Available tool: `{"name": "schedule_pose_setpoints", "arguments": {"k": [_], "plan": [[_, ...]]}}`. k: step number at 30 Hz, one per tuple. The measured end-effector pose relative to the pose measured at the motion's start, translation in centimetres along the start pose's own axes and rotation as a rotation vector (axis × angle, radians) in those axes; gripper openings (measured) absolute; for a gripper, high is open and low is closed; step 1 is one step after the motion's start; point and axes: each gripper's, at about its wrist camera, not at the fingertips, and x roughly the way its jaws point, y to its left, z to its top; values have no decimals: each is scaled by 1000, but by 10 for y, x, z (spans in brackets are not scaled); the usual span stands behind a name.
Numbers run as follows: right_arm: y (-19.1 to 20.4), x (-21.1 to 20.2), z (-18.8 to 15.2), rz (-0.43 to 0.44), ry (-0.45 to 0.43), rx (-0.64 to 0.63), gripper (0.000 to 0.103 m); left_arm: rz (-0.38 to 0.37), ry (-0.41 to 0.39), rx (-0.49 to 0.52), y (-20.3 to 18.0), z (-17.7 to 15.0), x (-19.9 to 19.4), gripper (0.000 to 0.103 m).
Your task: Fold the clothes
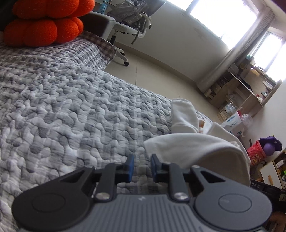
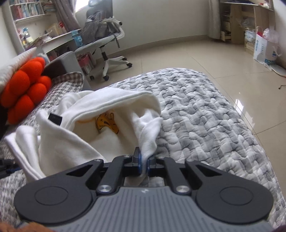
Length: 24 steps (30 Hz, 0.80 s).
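Showing only in right view: right claw [image 2: 144, 161] pinching white garment [image 2: 114, 114].

— What lies ahead of the claw?
— A grey quilted bed [image 2: 205, 116], then glossy beige floor tiles [image 2: 187, 53].
— Further off?
— A white office chair [image 2: 107, 41] ahead-left, wooden shelves [image 2: 250, 23] ahead-right, bright windows [image 1: 223, 16].
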Motion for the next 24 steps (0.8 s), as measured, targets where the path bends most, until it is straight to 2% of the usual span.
{"name": "schedule_pose_setpoints", "arguments": {"k": [1,2,3,5,8,14,17,21,24], "plan": [[-1,-3,-2,3,-10,3,8,-4,3,0,0,-1,1,20],[-2,-6,-2,0,-23,6,19,-7,6,-2,-1,-2,1,20],[-2,-10,-3,-3,-36,9,35,-11,9,-3,-2,-3,1,21],[-2,-19,-3,-10,-67,8,52,-14,17,1,-3,-4,3,25],[-7,-31,-2,15,-109,14,64,-26,16,-2,-3,-5,4,37],[4,-45,3,110,-169,12,72,-55,4,-16,-5,-5,7,43],[18,-47,4,157,-190,-19,74,-95,-13,-21,-8,-5,6,40],[36,-45,7,209,-206,-55,76,-182,-36,-17,-17,-7,3,29],[44,-43,9,264,-213,-66,77,-268,-28,5,-28,-12,3,27]]}}
